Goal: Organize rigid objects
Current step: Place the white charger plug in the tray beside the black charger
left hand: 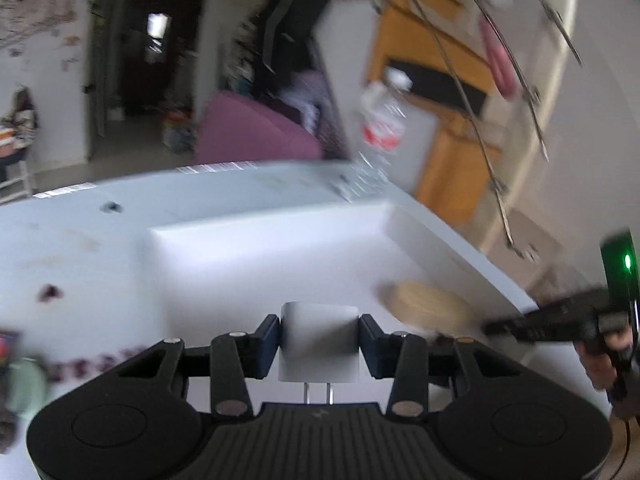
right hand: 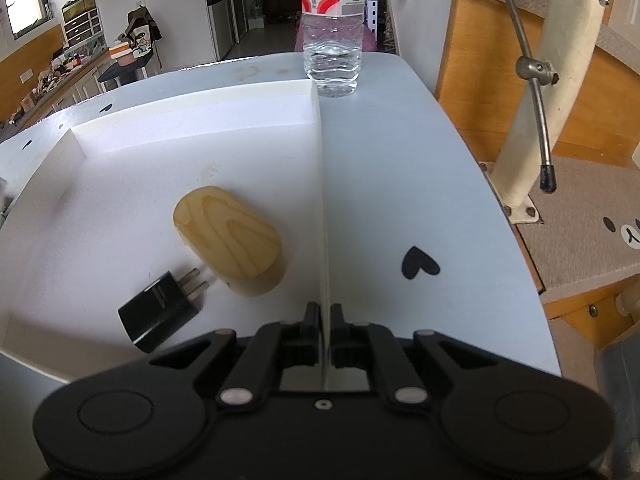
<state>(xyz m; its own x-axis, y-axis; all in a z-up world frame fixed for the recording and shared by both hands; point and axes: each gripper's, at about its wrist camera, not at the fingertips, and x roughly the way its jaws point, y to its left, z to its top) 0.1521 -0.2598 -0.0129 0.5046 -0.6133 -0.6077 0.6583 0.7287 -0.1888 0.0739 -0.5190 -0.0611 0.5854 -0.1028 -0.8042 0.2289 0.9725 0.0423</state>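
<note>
My left gripper (left hand: pixel 319 336) is shut on a white plug charger (left hand: pixel 318 346), prongs pointing back at the camera, held above the white tray (left hand: pixel 280 236). The left wrist view is motion-blurred. My right gripper (right hand: pixel 325 322) is shut on the tray's right wall (right hand: pixel 322 200), pinching its near end. Inside the tray lie an oval wooden block (right hand: pixel 230 236) and a black plug charger (right hand: pixel 160 312), prongs touching the block. The block shows blurred in the left wrist view (left hand: pixel 424 304), and the right gripper shows at the right edge there (left hand: pixel 560 320).
A clear water bottle (right hand: pixel 332 28) with a red and white label stands on the white table (right hand: pixel 400 160) just past the tray's far right corner. A black heart mark (right hand: pixel 418 266) is on the table. A cat tree post (right hand: pixel 532 120) stands right of the table.
</note>
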